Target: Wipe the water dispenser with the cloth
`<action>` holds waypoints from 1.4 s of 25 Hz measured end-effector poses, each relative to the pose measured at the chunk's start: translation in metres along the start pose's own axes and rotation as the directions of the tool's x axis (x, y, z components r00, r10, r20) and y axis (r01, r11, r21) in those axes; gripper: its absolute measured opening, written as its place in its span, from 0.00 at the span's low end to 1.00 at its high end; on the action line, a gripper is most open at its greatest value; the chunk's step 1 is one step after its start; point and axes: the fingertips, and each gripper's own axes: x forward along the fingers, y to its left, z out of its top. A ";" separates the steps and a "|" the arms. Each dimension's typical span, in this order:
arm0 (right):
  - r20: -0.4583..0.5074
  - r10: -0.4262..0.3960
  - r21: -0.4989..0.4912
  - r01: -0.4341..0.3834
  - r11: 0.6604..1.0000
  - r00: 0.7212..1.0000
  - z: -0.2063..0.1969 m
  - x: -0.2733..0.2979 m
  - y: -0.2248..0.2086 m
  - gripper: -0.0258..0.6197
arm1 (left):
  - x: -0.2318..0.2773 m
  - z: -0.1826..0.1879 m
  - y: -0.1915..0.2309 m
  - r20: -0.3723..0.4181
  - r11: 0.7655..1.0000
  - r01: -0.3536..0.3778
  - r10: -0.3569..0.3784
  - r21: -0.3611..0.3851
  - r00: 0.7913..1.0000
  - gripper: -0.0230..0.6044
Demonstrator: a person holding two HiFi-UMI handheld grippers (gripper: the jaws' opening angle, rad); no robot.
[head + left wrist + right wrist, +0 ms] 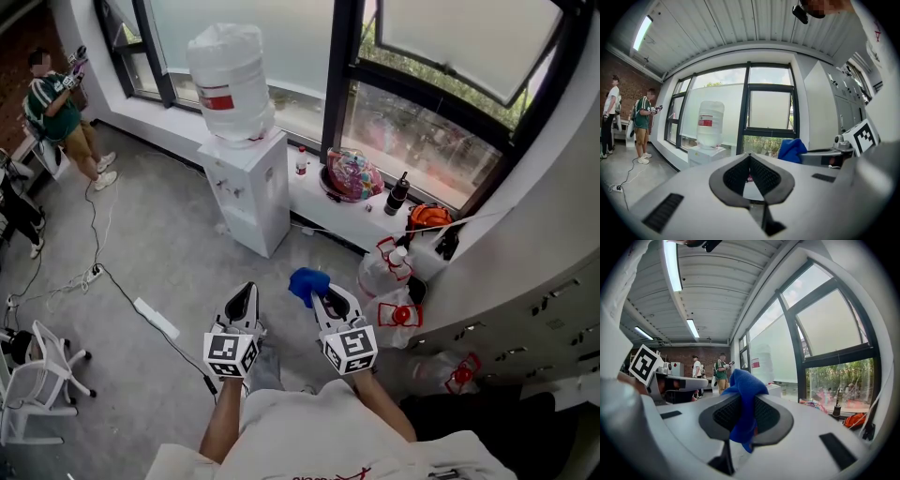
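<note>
The white water dispenser (251,187) stands by the window with a big clear bottle (230,82) on top; it also shows far off as the dispenser (705,152) and dispenser (772,389). My right gripper (319,292) is shut on a blue cloth (307,283), which bunches above the jaws as the cloth (744,401). My left gripper (246,294) is shut with nothing in it; its jaws meet at a point in the left gripper view (750,157). Both grippers hang over the floor, well short of the dispenser.
A window ledge (328,202) holds a colourful bowl (354,174) and bottles. Plastic jugs (386,281) stand on the floor at right beside grey lockers (525,281). A power strip and cable (155,317) lie at left; a white chair (33,380) stands nearby. A person (61,112) stands far left.
</note>
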 end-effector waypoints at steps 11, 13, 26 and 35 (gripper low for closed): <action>-0.023 -0.028 -0.008 0.028 1.000 0.999 0.000 0.110 -0.025 0.16 | 0.094 -0.003 0.074 -0.003 0.999 0.044 -0.044 -0.030 0.999 0.05; -0.027 -0.032 -0.007 0.032 0.999 0.999 0.004 0.134 -0.029 0.16 | 0.114 0.001 0.089 -0.008 0.998 0.058 -0.058 -0.032 0.998 0.05; -0.063 -0.038 0.002 0.038 0.999 0.997 0.041 0.326 -0.045 0.16 | 0.240 0.041 0.224 -0.033 0.994 0.102 -0.103 -0.049 0.994 0.05; -0.059 -0.044 -0.025 0.042 0.999 0.997 0.056 0.411 -0.054 0.16 | 0.293 0.051 0.290 -0.027 0.991 0.120 -0.121 -0.051 0.992 0.05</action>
